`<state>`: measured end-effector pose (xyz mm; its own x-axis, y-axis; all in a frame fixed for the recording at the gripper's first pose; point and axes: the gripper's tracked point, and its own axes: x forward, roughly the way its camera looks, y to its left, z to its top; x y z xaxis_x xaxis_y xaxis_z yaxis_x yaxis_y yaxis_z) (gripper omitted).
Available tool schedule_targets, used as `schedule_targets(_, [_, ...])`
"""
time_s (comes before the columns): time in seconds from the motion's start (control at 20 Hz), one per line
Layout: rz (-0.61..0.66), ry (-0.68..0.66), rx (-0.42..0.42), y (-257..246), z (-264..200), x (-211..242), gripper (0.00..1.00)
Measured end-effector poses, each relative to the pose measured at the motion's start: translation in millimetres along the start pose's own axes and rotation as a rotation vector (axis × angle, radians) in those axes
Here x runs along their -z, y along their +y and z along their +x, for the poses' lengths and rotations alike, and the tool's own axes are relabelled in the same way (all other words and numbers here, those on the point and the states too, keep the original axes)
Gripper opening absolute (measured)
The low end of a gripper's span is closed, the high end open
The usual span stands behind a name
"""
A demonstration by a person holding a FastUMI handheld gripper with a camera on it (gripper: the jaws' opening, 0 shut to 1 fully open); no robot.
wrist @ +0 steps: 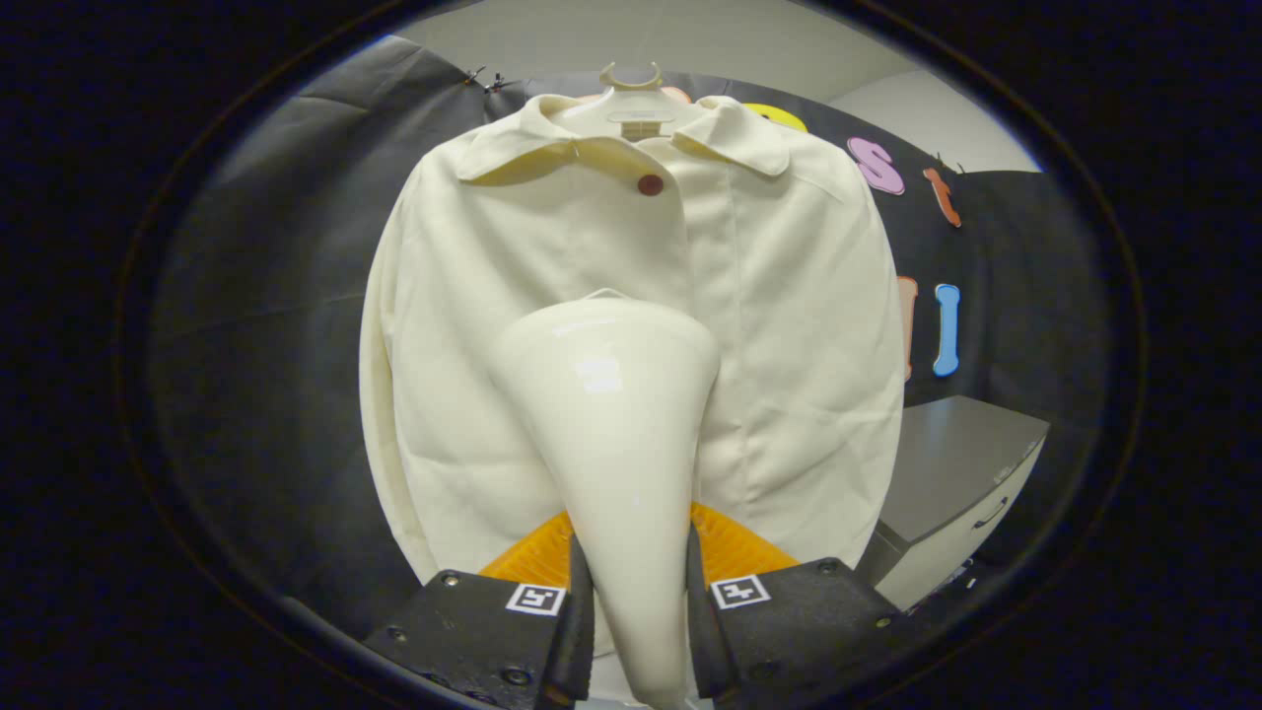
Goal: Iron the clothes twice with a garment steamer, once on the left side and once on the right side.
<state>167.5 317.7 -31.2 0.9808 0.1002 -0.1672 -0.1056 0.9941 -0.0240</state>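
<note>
A cream collared shirt (789, 325) with a dark red button near the collar hangs on a pale hanger (631, 79) against the booth wall. My gripper (639, 592) is shut on the narrow handle of a glossy cream garment steamer (611, 414). The steamer widens away from the fingers, and its broad head sits in front of the shirt's middle, just left of the front placket. Whether the head touches the cloth I cannot tell. The lower centre of the shirt is hidden behind the steamer.
A grey cabinet (956, 473) with a drawer handle stands low on the right, beside the shirt's hem. Black cloth wall (266, 345) surrounds the shirt on both sides.
</note>
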Motion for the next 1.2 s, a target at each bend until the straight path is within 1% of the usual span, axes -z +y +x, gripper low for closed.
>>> schedule_targets(0.4, [-0.082,0.080,0.038,1.9,2.3,51.4,0.40])
schedule_targets(0.65, [-0.120,0.116,0.032,10.5,2.5,76.1,0.40])
schedule_targets(0.9, [-0.191,0.229,0.044,9.1,5.4,125.6,0.40])
schedule_targets(1.2, [-0.247,0.334,0.043,7.0,7.2,177.8,0.40])
